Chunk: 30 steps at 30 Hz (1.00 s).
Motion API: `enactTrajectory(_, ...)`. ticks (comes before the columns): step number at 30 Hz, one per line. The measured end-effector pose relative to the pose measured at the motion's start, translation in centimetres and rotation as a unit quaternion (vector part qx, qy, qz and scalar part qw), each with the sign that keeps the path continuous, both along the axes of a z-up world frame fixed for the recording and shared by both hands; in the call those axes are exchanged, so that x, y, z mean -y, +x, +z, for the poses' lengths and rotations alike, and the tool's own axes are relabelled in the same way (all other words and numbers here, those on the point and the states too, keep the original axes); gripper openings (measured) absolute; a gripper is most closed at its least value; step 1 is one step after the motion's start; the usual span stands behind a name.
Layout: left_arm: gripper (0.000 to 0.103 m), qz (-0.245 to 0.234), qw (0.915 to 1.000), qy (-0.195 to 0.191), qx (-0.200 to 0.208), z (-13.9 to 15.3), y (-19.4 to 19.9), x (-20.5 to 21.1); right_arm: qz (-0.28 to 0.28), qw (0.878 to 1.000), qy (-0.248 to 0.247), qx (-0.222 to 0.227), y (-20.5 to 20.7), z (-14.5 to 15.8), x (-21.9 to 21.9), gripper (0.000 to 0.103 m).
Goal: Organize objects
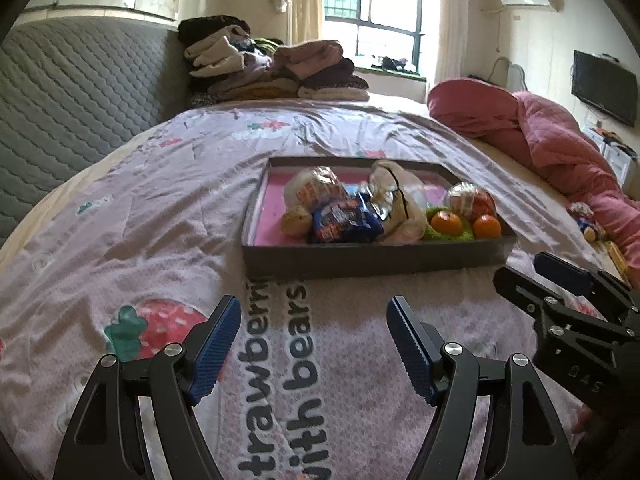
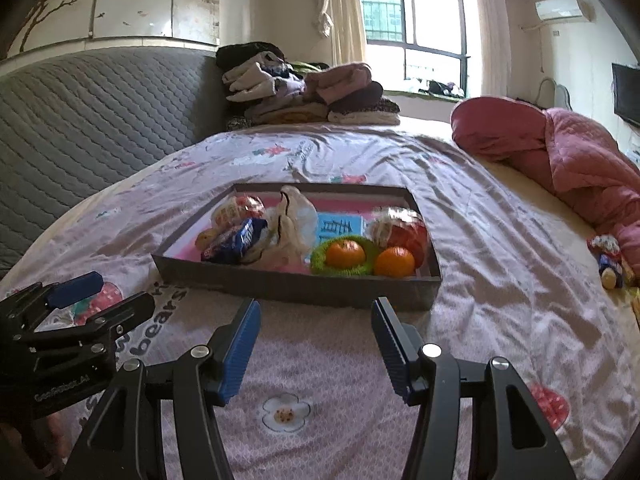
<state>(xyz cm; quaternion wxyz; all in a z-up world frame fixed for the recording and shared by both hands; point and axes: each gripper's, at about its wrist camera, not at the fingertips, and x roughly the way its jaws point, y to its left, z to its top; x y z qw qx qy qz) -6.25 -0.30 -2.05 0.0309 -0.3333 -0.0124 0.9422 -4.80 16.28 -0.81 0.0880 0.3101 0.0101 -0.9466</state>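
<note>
A shallow dark box with a pink floor sits on the bed ahead of both grippers. It holds wrapped snack packets, a crumpled plastic bag, two oranges, one of them on a green ring, and a red wrapped item. My left gripper stands open over the bedspread, short of the box. My right gripper is open too, close to the box's near wall, with nothing between its fingers.
A pink printed bedspread covers the bed. Folded clothes are piled at the far end beside a grey quilted headboard. A rolled pink quilt lies at the right, with small toys near it.
</note>
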Motion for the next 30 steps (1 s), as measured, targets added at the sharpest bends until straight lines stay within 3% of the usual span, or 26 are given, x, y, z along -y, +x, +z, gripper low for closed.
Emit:
enactTrajectory(19,0.077,0.004,0.9994,0.000,0.034,-2.3,-0.2,-0.6,-0.005,1.000,0.006,0.014,0.7,-2.1,0.4,0.057)
enactTrajectory(30,0.077,-0.002,0.9998,-0.003,0.022,-2.3,-0.1,-1.1,-0.011,1.000,0.007,0.015,0.7,-2.7,0.6,0.057)
